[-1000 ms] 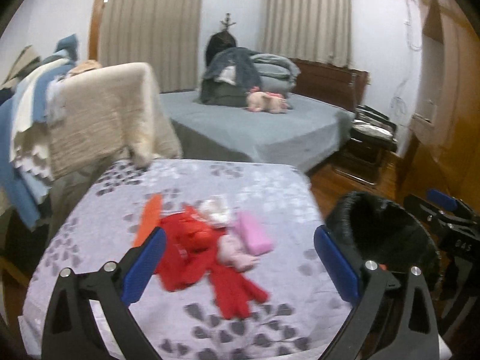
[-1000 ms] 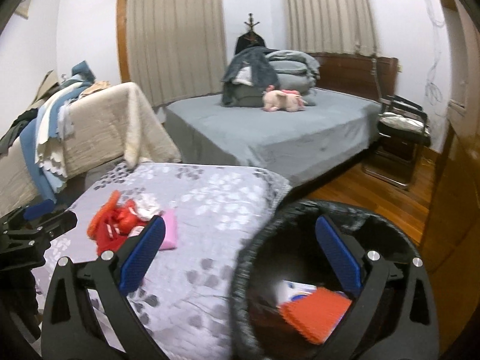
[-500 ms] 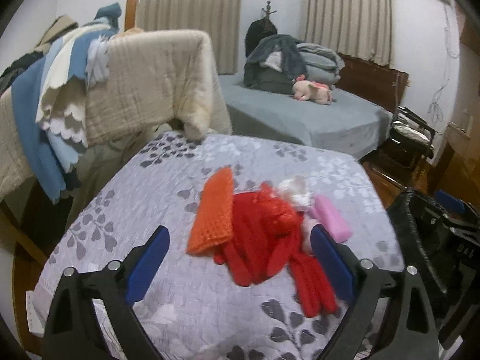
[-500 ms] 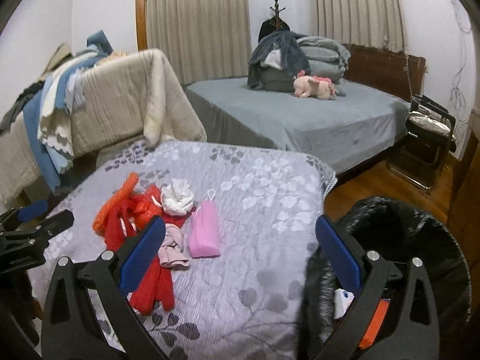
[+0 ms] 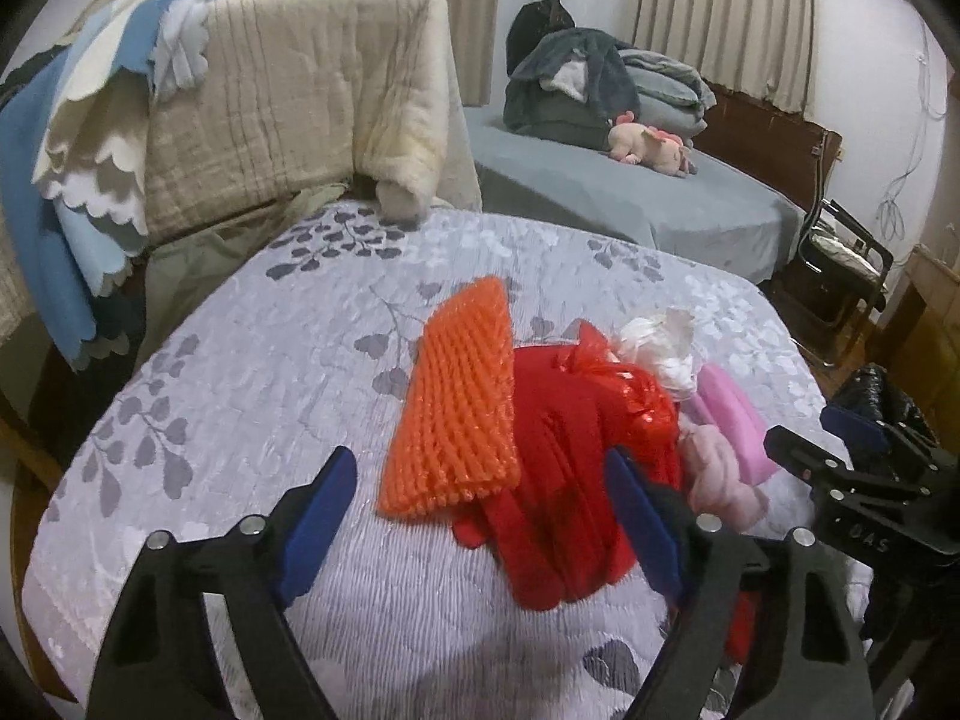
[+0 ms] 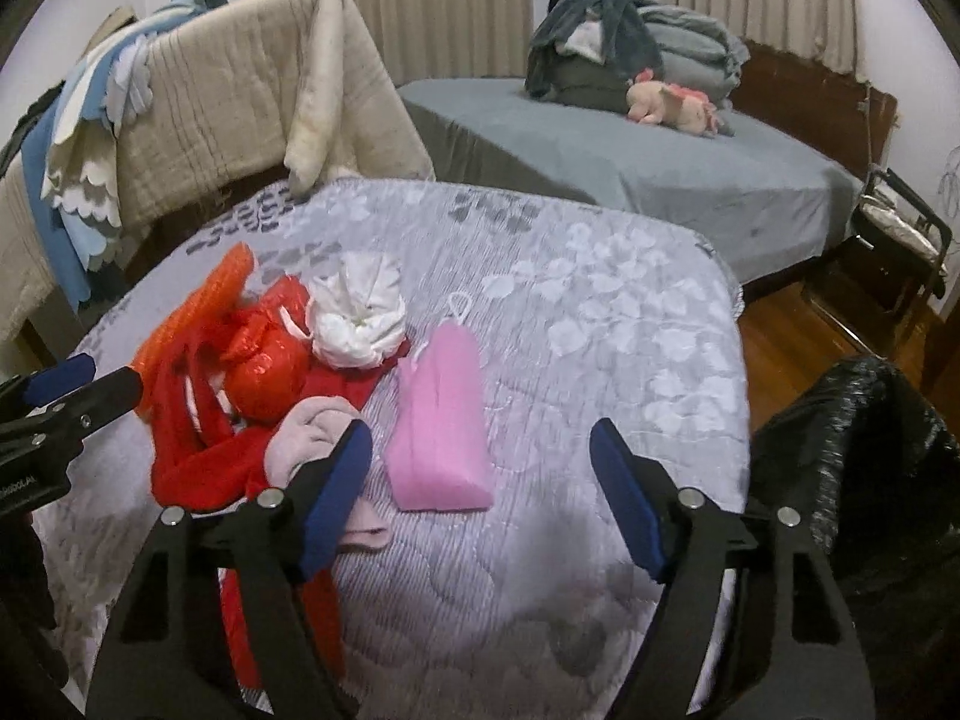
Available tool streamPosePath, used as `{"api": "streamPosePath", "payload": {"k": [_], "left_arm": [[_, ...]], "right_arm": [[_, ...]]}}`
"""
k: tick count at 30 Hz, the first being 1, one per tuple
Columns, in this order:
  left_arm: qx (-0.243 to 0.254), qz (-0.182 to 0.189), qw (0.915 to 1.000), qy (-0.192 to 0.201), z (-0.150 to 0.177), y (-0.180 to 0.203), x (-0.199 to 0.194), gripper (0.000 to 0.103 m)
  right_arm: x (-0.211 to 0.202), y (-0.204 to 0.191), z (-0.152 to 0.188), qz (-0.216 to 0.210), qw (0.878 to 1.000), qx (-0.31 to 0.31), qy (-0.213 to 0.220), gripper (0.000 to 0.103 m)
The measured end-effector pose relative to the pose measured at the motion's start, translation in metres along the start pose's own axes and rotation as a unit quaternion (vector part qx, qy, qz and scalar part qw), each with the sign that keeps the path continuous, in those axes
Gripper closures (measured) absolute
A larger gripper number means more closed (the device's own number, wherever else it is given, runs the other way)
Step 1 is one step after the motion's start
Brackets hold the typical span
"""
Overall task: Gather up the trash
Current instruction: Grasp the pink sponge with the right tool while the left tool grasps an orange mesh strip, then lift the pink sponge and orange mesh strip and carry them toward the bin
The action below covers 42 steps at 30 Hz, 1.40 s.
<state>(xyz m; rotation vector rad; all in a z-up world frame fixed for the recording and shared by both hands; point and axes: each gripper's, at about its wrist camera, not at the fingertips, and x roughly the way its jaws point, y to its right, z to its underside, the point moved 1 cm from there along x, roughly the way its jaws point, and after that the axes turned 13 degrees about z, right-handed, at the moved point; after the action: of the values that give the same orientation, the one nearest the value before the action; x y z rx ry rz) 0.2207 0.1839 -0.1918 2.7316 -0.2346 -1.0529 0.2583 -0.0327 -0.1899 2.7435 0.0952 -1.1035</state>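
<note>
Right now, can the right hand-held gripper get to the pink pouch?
Probably yes. The right hand-held gripper is open, its jaws just closing in, nothing between them, and the pink pouch lies uncovered just ahead.

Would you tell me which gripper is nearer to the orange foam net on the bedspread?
Left. The left gripper hangs just before the orange foam net, jaws open and just been closing, nothing between them. The right gripper faces the pink pouch, farther over.

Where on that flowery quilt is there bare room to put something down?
The quilt is bare right of the pink pouch, out to its edge by the black bin bag. It is also bare left of the orange net. Crowded: the red pile.
</note>
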Motion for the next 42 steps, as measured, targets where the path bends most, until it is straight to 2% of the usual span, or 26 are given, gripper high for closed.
{"api": "streamPosePath", "payload": {"k": [6, 8, 12, 15, 23, 31, 34, 38, 42], "left_arm": [[-0.010, 0.016, 0.9997, -0.017, 0.000, -0.007, 0.016, 0.037], [-0.015, 0.025, 0.9994, -0.020, -0.001, -0.008, 0.019, 0.045], [-0.020, 0.043, 0.9986, -0.022, -0.001, -0.009, 0.022, 0.054], [-0.024, 0.048, 0.9984, -0.019, -0.003, -0.010, 0.019, 0.061], [-0.042, 0.047, 0.9980, -0.008, -0.007, -0.014, 0.002, 0.076], [-0.033, 0.042, 0.9985, -0.007, 0.003, -0.008, -0.018, 0.076], [-0.032, 0.038, 0.9988, -0.006, 0.004, -0.008, -0.019, 0.057], [-0.029, 0.038, 0.9989, -0.003, -0.006, -0.007, -0.011, 0.051], [-0.021, 0.032, 0.9993, -0.004, -0.018, -0.008, 0.005, 0.051]], "right_arm": [[0.020, -0.007, -0.002, -0.006, 1.000, -0.008, -0.029, 0.047], [0.026, -0.010, 0.000, -0.011, 0.999, -0.012, -0.041, 0.053], [0.029, -0.017, 0.002, -0.028, 0.998, -0.023, -0.050, 0.075], [0.024, -0.020, 0.001, -0.030, 0.998, -0.028, -0.044, 0.084], [0.000, -0.011, -0.009, -0.047, 0.999, -0.011, -0.021, 0.085], [-0.016, -0.007, -0.010, -0.050, 0.999, -0.017, -0.009, 0.085], [-0.012, -0.006, -0.005, -0.047, 0.999, -0.017, -0.017, 0.085], [-0.009, -0.004, -0.005, -0.042, 0.999, -0.015, -0.018, 0.085], [-0.003, -0.005, -0.012, -0.039, 0.999, -0.014, -0.014, 0.085]]}}
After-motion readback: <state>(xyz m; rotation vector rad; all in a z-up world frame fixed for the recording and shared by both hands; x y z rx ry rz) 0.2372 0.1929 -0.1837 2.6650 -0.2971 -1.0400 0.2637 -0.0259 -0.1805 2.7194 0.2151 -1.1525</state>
